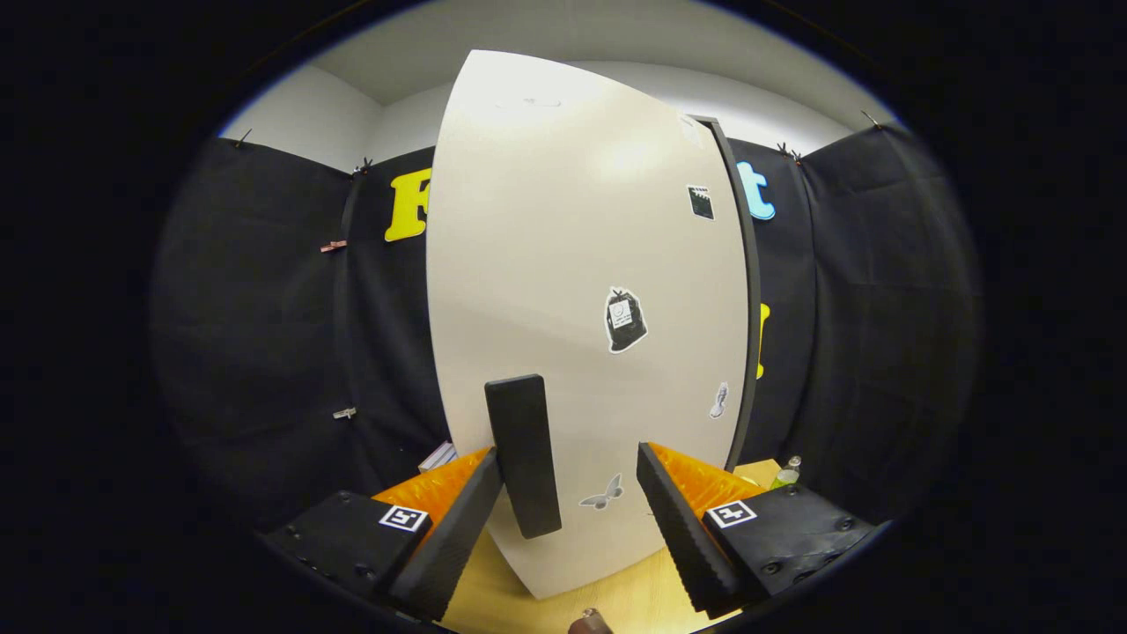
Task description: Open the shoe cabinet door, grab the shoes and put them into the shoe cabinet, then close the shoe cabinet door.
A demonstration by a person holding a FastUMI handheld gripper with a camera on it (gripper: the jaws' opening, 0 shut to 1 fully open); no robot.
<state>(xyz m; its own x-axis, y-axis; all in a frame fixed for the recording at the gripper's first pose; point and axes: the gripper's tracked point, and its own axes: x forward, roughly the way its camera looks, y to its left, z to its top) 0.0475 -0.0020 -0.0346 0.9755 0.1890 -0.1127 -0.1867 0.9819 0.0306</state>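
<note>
My gripper (570, 511) is spread, the door (581, 291) handle (523, 453) by my left finger — ungripped. Risk: closing off-centre, I slip off the handle.

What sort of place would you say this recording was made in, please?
Probably a staged recording booth, not a home: black cloth walls clipped up behind a lone white cabinet door on a wooden floor. The open gripper straddles its black handle.

A smooth, faintly glossy painted finish is seen on the cabinet door (563, 264); its handle (523, 453) looks matt. Paper-like stickers (624, 320) are stuck on. The table (634, 594) appears wooden.
</note>
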